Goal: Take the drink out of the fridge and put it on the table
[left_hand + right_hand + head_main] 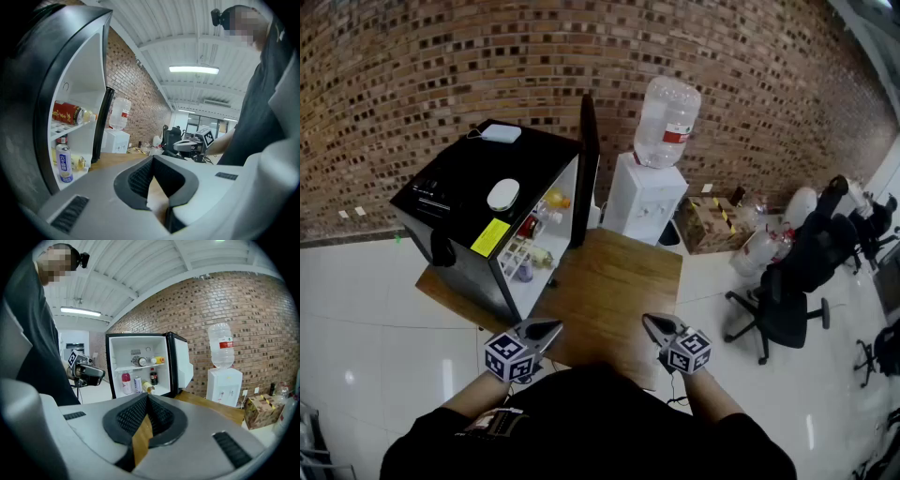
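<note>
A black mini fridge [469,202] stands on the wooden table [623,281] with its door [589,169] swung open. Several drinks sit on its shelves: a pink bottle [126,383], a white can [137,384], a dark cola bottle [153,376] and a yellow bottle lying down [148,387]. In the left gripper view a red can [65,113] lies on the upper shelf above an upright white-and-blue can [64,162]. My left gripper [553,326] and right gripper [649,321] hover over the table's near edge, both shut and empty, well short of the fridge.
A white water dispenser [649,192] with a big bottle stands behind the table. A cardboard box [712,223], a water jug and black office chairs [778,300] are on the tiled floor to the right. A brick wall runs behind.
</note>
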